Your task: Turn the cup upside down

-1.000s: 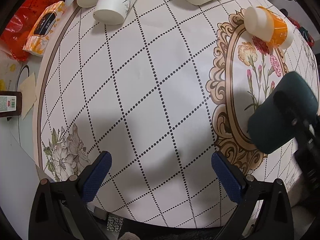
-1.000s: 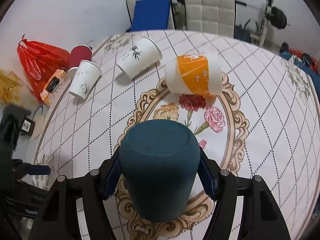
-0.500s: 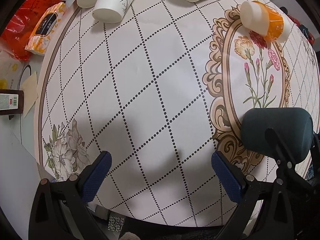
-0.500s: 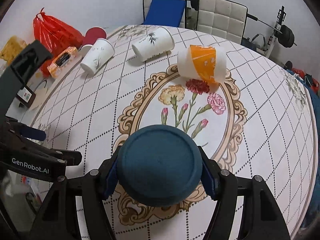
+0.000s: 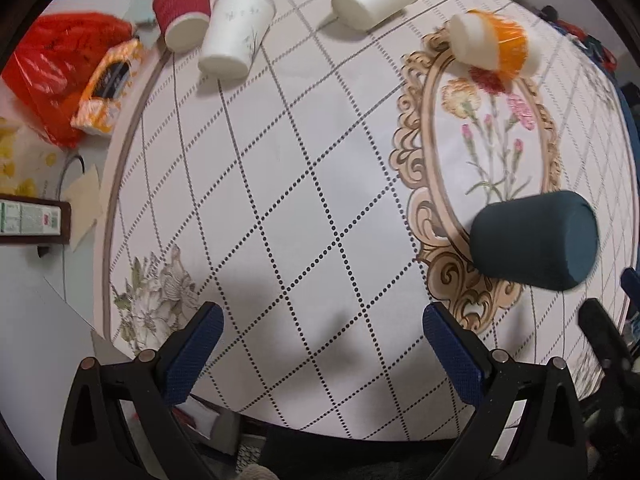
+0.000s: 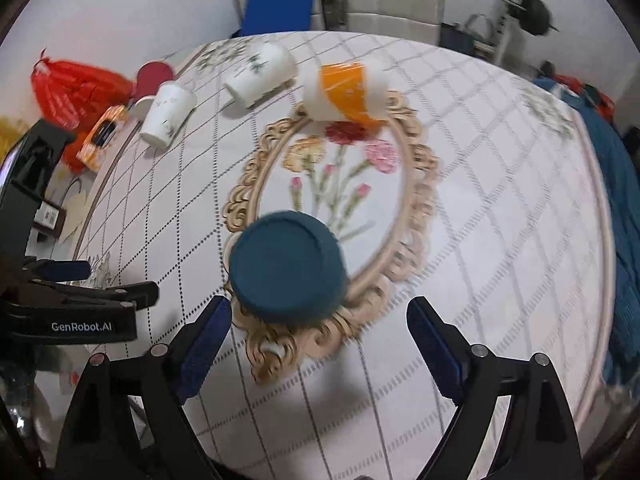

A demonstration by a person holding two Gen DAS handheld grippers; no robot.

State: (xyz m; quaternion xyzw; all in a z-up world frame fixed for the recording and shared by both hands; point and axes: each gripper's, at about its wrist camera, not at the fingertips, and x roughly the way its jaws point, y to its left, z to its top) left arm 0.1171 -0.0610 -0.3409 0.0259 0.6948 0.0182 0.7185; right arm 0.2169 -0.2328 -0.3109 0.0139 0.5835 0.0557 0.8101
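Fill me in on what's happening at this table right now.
A person with a gripper in each hand is turning cups upside down. The dark teal cup stands base-up on the floral tablecloth, and the right gripper sits open just behind it, touching nothing. The left gripper is also open and empty over the cloth. Further back, the orange-and-white cup and a white cup lie on their sides; another white cup and a red cup already stand inverted.
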